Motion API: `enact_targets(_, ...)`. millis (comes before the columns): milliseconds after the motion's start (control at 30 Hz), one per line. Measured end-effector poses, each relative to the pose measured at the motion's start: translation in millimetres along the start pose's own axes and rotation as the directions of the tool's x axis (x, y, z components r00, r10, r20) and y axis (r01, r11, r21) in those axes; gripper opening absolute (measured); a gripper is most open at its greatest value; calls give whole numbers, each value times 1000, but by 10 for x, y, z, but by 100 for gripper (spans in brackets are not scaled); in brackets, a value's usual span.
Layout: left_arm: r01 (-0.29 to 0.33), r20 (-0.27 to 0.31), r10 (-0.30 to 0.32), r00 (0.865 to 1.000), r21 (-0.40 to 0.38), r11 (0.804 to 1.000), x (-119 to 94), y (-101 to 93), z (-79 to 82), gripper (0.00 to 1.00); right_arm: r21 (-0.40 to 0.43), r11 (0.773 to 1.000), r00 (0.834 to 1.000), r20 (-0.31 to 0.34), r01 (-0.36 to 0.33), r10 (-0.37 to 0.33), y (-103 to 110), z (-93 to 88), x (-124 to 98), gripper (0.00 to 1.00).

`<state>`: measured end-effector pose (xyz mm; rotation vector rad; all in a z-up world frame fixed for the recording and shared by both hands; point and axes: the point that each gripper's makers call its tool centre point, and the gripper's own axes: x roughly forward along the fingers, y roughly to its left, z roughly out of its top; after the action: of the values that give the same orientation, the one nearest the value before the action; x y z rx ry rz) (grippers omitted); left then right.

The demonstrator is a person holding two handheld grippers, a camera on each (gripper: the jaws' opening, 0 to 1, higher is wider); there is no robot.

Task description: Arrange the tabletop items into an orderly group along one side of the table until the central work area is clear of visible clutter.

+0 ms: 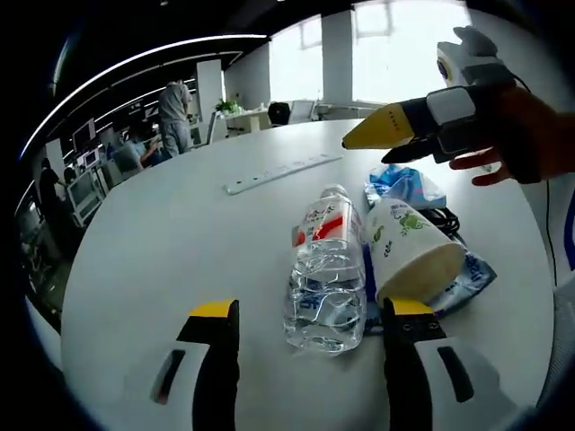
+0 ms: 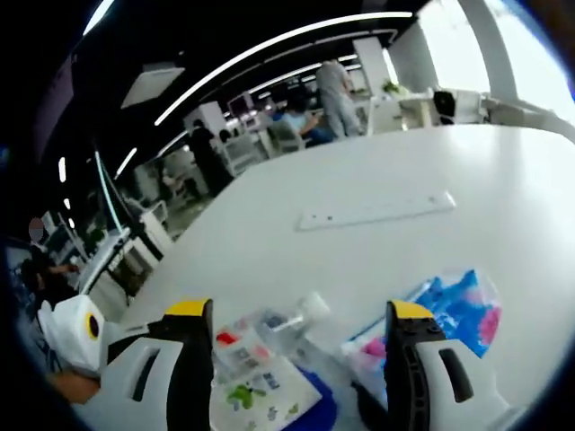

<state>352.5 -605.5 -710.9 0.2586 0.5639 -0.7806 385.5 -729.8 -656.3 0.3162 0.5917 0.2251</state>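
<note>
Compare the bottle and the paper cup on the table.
The bottle is clear plastic with a red-and-white label; the cup is opaque white with green print. The bottle is longer and slimmer, the cup shorter and wider. Both lie on their sides, side by side.

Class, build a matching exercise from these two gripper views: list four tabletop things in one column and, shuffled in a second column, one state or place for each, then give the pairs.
Things
1. water bottle
2. paper cup
3. power strip
4. blue packet

States or places
A. white and flat, farther back on the table
B. clear, lying on its side
C. crinkled, printed pink and blue
D. tipped over, green print

Pairs: 1-B, 2-D, 3-A, 4-C
</note>
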Motion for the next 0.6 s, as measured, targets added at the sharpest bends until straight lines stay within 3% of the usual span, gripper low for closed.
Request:
enact_targets(133,8,-1,-8,1000,3,1000,29,-1,12,62,-2,1000,1000,-13,5,-5,-34,-37,58,75)
enact_targets(267,21,1,-21,1000,3,1000,49,-24,27,60,78,997,1000,-12,-4,5,-54,-36,140,74)
enact_targets(600,28,-10,-28,1000,14,1000,80,-49,8,56,100,995,1000,-20,-3,5,-50,-28,253,73)
